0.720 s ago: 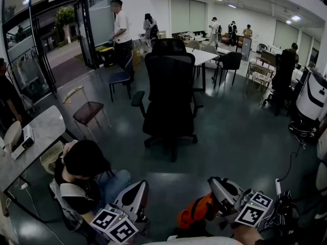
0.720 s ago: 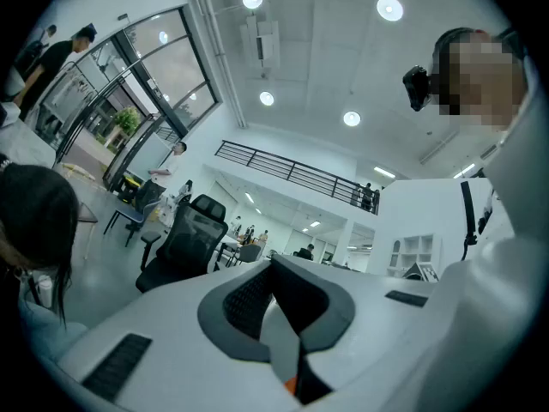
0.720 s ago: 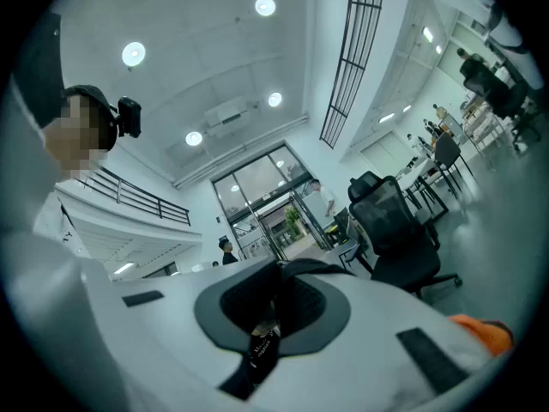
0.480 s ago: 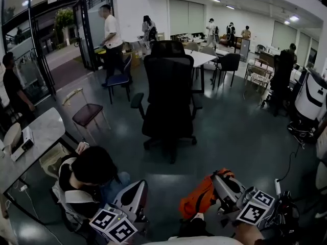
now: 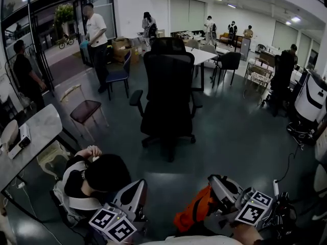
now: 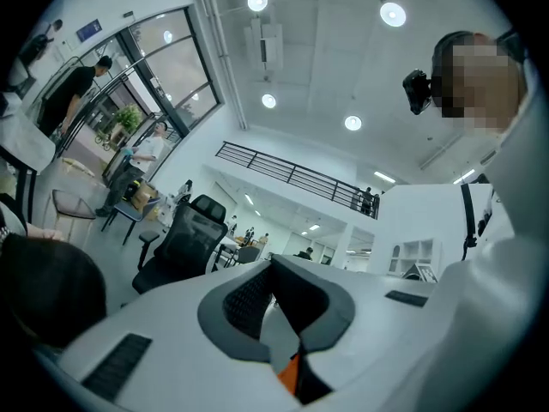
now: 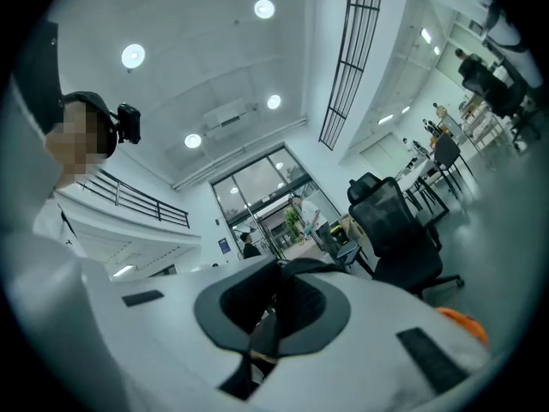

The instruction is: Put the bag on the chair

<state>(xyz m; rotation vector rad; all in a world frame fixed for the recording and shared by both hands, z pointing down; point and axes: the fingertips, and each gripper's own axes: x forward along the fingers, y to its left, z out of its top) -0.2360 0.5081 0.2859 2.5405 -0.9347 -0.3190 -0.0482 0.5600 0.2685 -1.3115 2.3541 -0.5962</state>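
An orange bag (image 5: 190, 214) hangs clear of the dark floor (image 5: 235, 137) at the bottom of the head view. It is carried by the right gripper (image 5: 214, 182), whose jaws are pressed together on a dark strap (image 7: 262, 329). The left gripper (image 5: 137, 188) is held apart from the bag on the other side, its jaws likewise pressed together. Ahead, in the middle of an open office, a tall-backed black swivel chair (image 5: 168, 91) stands well apart from the bag. A person (image 5: 99, 176) in dark clothing sits low just beside the left gripper, and others stand near the glass doors (image 5: 56, 45).
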